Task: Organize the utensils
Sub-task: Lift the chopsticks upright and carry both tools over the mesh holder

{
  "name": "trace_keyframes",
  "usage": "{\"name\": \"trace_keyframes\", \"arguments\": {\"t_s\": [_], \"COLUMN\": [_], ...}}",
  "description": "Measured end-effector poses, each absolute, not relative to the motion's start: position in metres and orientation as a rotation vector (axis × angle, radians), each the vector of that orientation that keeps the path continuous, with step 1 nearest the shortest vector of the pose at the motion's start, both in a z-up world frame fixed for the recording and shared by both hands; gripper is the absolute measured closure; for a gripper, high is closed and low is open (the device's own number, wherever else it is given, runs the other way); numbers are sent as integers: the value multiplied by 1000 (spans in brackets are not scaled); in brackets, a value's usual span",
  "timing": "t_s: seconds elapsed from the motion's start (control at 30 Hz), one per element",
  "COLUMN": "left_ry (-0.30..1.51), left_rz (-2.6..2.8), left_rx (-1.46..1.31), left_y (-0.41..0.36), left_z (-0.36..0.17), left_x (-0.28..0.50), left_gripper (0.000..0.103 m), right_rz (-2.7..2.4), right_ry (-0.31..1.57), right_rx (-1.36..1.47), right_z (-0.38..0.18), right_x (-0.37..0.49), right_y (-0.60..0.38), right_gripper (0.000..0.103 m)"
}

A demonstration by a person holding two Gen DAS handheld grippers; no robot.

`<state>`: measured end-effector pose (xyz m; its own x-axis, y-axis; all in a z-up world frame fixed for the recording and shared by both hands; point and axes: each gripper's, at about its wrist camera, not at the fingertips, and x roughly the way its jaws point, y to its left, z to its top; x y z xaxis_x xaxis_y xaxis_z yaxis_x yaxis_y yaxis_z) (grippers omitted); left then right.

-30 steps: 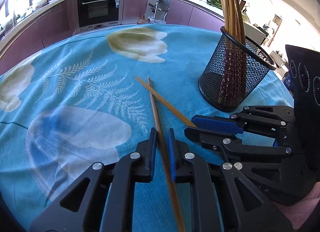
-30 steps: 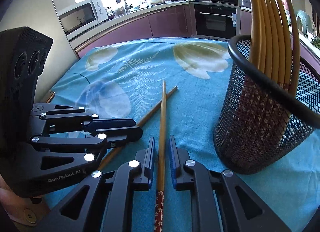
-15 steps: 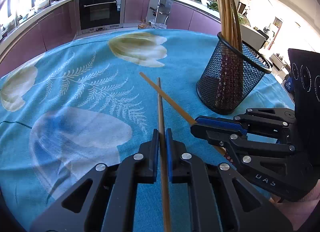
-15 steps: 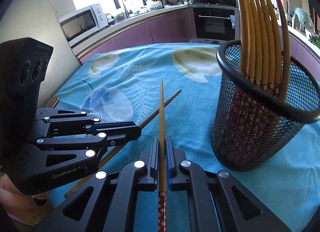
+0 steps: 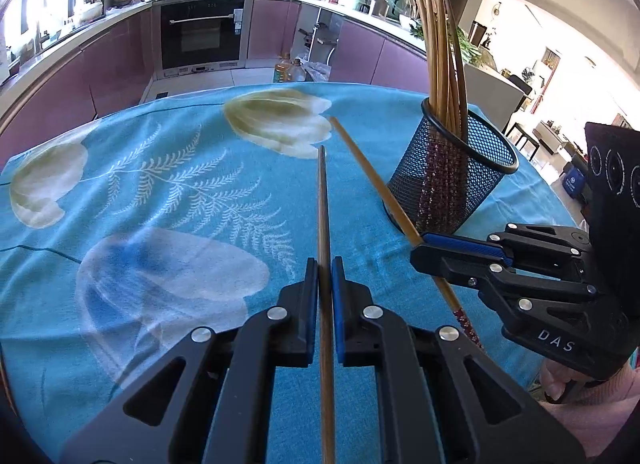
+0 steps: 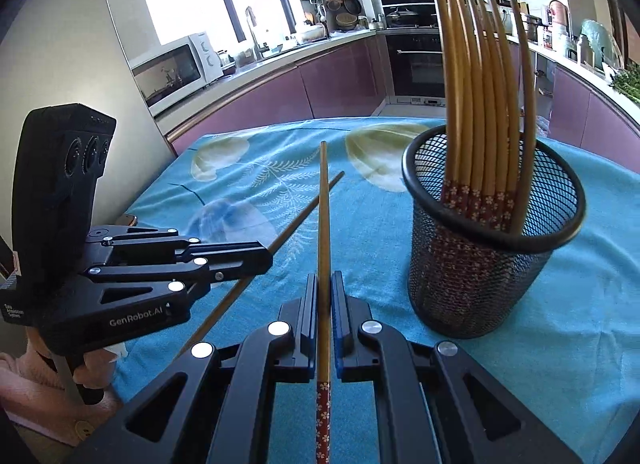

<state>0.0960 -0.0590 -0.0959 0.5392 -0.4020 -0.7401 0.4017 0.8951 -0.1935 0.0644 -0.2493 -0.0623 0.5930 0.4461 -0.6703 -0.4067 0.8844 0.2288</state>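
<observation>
Above the tablecloth [image 5: 160, 191], each gripper [image 5: 325, 276] [image 6: 325, 292] clamped on a forward-pointing chopstick [image 5: 323, 199] [image 6: 323, 215], left of the holder [image 6: 492, 264].

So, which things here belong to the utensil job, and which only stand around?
Belongs to the job:
- chopstick in left gripper, left gripper
- chopstick in right gripper, right gripper
- mesh holder with chopsticks already inside

Just around:
- blue tablecloth
- microwave
- oven
</observation>
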Motion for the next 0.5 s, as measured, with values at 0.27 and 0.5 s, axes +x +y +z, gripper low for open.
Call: {"name": "trace_keyframes", "arguments": {"t_s": [0.27,0.5], "left_ry": [865,883], "left_rz": [-489,-524], "left_rx": [-12,-3], "left_y": [-57,-63], "left_z": [-90,-92], "left_x": [95,92], "left_gripper": [96,95], "right_rz": [505,532], "right_ry": [842,800], "right_rx": [67,79], "right_z": [-74,-67], "right_x": [67,64], "right_y": [-252,-252], "right_gripper": [97,97]}}
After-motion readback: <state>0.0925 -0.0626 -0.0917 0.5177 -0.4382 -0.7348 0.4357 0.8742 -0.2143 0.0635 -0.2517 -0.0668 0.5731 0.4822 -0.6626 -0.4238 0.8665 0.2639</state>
